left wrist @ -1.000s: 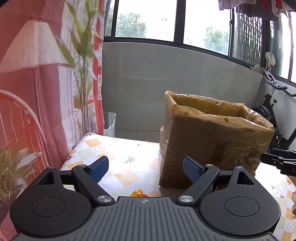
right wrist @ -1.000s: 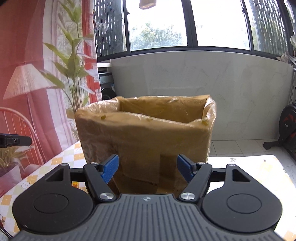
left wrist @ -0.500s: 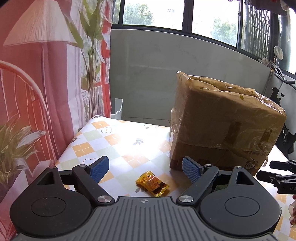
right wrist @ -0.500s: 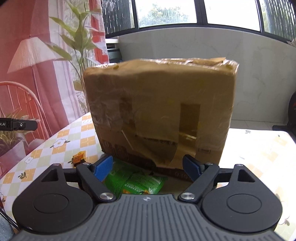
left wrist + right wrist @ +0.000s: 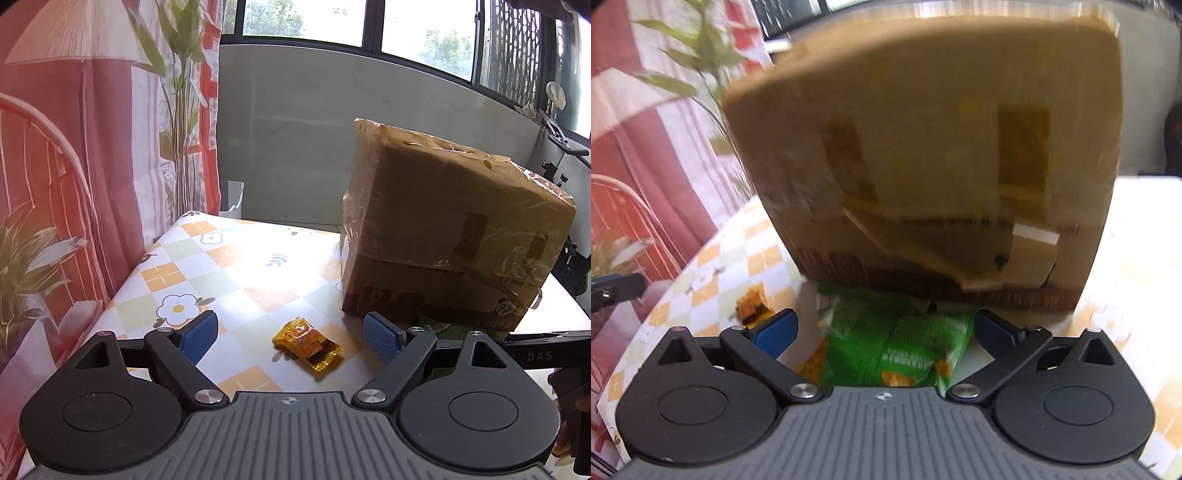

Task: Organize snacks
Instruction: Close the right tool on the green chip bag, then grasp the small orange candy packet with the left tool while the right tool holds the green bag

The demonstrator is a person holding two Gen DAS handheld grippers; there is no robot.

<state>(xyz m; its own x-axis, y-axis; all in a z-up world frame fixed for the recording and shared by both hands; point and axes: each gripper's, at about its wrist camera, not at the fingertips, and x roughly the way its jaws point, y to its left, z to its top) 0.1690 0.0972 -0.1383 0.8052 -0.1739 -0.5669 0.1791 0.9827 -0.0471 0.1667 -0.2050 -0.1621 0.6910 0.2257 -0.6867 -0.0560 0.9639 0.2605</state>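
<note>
1. The left gripper hangs over the surface, and its blue fingers are spread wide with nothing between them.
2. A small orange snack packet lies flat on the surface, right in the gap between the left fingers but lower down, not touched by them.
3. A big brown box wrapped in shiny clear tape stands on the surface, toward its far right part.
4. The orange packet lies near the box's front left corner, apart from it.
5. The right gripper has its blue fingers spread wide too, and they pinch nothing.
6. A green snack bag lies on the surface between the right fingers, just in front of the box and touching its bottom edge.
7. In the right view the picture is blurry, so the words on the green bag cannot be read.
8. The orange packet shows there as well, to the left of the green bag.
9. The surface has a cloth with orange and green squares and little white flowers.
10. A red curtain with leaf pictures hangs along the left edge of the surface.
</note>
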